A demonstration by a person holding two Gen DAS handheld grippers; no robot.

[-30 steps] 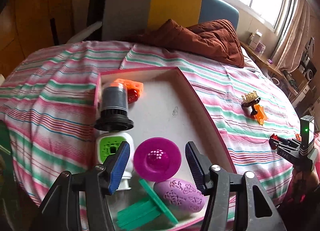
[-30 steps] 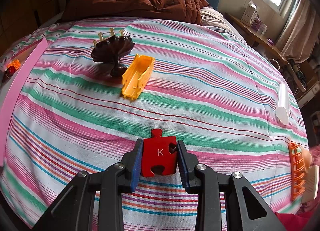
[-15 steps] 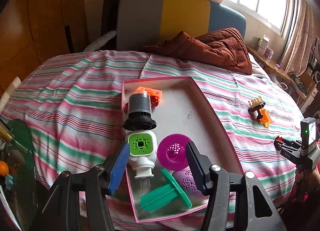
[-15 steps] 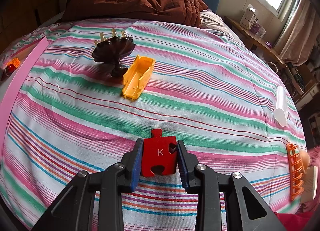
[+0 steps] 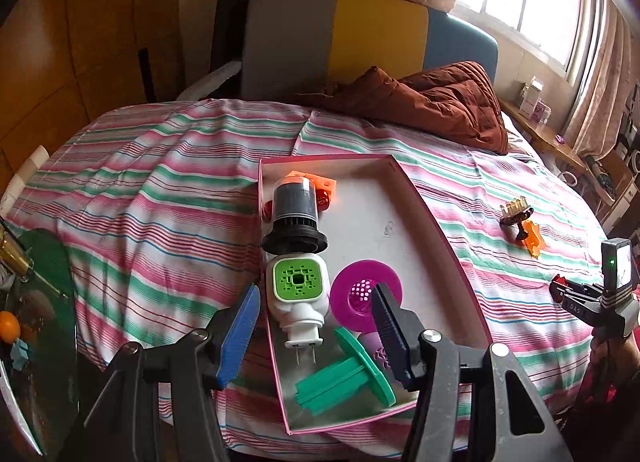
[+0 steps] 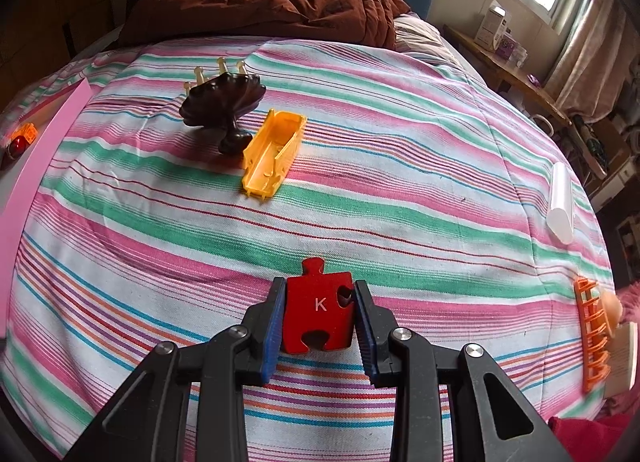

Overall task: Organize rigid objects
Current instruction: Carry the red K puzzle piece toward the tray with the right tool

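1. The right gripper [image 6: 318, 316] is clamped on the red K piece [image 6: 318, 314] at lower centre of the right view, over the striped bedspread [image 6: 360, 201].
2. The left gripper [image 5: 316, 326] is spread wide and empty, low in the left view above the pink tray [image 5: 436, 217].
3. Step in hand, judged: carrying the piece to the tray.
4. The next move likely calls for swinging toward the tray's bare floor, clear of the plug [image 5: 298, 294] and magenta disc [image 5: 366, 292], before releasing.
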